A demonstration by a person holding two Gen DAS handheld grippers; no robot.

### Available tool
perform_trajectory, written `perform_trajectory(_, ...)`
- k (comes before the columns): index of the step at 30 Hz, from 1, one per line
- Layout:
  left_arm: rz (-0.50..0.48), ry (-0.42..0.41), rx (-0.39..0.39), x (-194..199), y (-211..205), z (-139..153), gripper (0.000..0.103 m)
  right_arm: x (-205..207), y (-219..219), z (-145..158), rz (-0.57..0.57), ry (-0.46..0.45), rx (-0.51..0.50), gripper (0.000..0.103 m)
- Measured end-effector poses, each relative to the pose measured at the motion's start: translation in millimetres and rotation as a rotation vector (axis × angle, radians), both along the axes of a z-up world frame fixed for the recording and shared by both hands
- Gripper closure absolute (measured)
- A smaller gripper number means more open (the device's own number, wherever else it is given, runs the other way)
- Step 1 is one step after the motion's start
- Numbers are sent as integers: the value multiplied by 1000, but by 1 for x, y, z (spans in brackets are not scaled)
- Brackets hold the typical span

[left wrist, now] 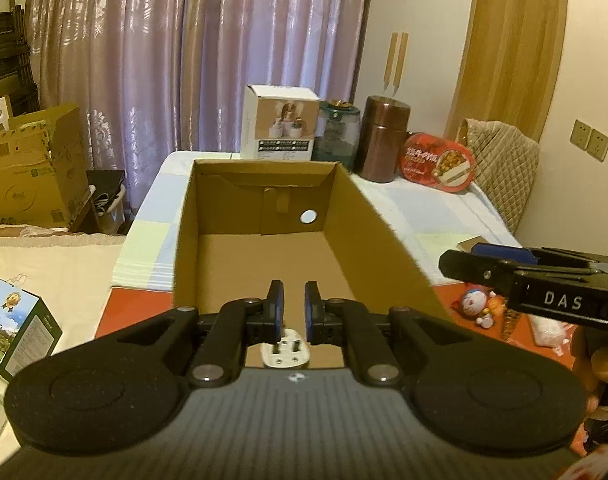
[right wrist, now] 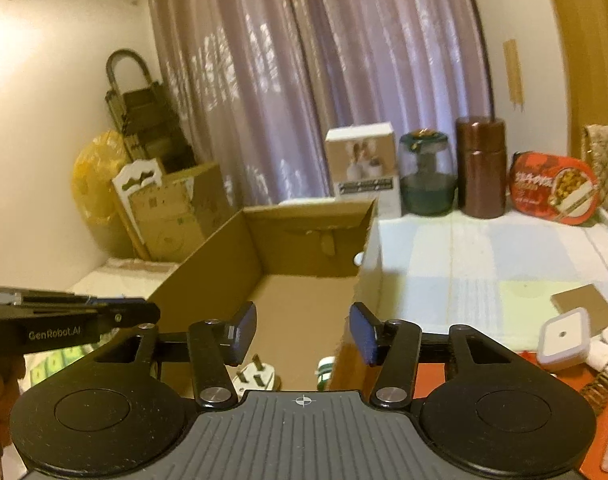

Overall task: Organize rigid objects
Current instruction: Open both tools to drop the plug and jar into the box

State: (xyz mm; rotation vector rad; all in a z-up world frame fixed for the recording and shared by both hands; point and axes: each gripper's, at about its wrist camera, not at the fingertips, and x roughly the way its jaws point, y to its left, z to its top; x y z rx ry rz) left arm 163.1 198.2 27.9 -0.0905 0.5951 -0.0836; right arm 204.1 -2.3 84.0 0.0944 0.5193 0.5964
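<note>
Left hand-held gripper point(left wrist: 291, 304), slightly spread and empty, hovers over a cardboard box point(left wrist: 368, 204). A white plug point(left wrist: 285, 354) lies inside at 6 o'clock, apparently dropped there. Right hand-held gripper point(right wrist: 304, 332) spread wide, empty.

Mauve curtains point(left wrist: 191, 48) with a pale shimmering pattern hang across the far wall from ten to one o'clock, in warm, dim indoor light. Cream walls point(right wrist: 43, 100) flank them. A curved wooden arch point(left wrist: 516, 40) rises at two o'clock, with two wall sockets point(left wrist: 590, 140) beside it. A dark folded rack point(right wrist: 143, 120) leans in the corner at ten o'clock. A quilted cushion point(left wrist: 500, 160) rests against the wall at three o'clock.
</note>
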Motion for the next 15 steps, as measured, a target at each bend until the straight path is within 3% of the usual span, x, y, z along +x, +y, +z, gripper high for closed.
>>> perform_trajectory(7,-35,-34,-13,-18,-34,25,83,-21,-44,26,-76,3,8,42)
perform_trajectory(10,-58,-50,-18,-26,-54,35,71,-30,-73,40,-114,2,-6,37)
perform_trajectory(13,-82,-58,-22,-32,-74,40,51,-37,-104,51,-162,0,-26,33)
perform_trajectory(15,-101,-58,-27,-36,-87,41,47,-41,-127,55,-203,3,-41,31)
